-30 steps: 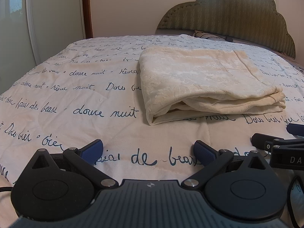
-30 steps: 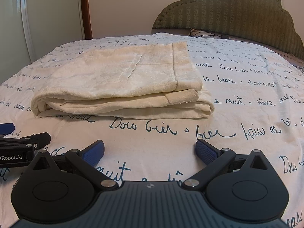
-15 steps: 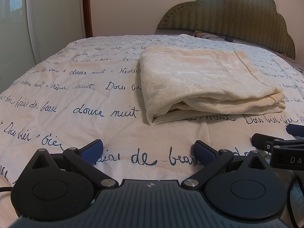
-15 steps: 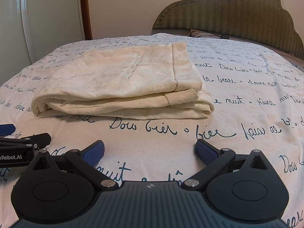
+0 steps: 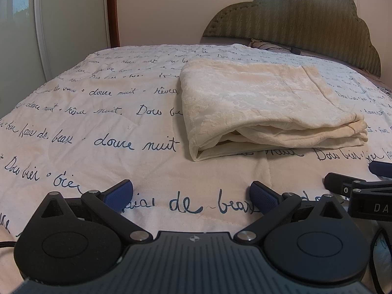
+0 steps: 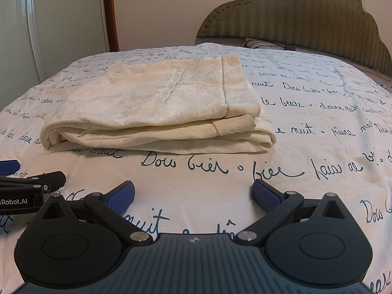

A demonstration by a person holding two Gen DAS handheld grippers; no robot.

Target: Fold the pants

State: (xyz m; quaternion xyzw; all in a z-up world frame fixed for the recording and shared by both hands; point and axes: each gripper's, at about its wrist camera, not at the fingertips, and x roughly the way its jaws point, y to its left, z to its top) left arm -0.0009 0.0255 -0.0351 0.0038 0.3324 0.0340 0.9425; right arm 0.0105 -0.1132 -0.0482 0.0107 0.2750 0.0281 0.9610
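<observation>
Left wrist view: cream pants (image 5: 264,103) lie on the bed (image 5: 98,127), already stacked into a compact rectangular bundle, several layers visible at the near edge, folded spine on the bundle's left side. Left tool (image 5: 191,193) sits low over the bedspread, blue pads spread wide, nothing between them, well short of the bundle. Right tool (image 5: 355,183) shows at the right edge of this view, just beside the left one, also clear of the cloth. Right wrist view: same bundle (image 6: 156,107) ahead and a bit left, hem band across the right end of the top layer, one shallow crease running down the top face, lower layer sticking out slightly at the near right corner. Right tool (image 6: 193,193) is open wide too, empty, near the bundle but apart from it. Headboard (image 6: 306,22) and a pillow (image 6: 257,42) are at the far end, wardrobe door (image 6: 61,19) to the left. Progress judgement: folding looks essentially done, bundle is neat and resting unaided, neither tool touching it. Left to do, if anything: maybe press out the crease or square up the protruding lower layer; otherwise this reads as the end of the task.
</observation>
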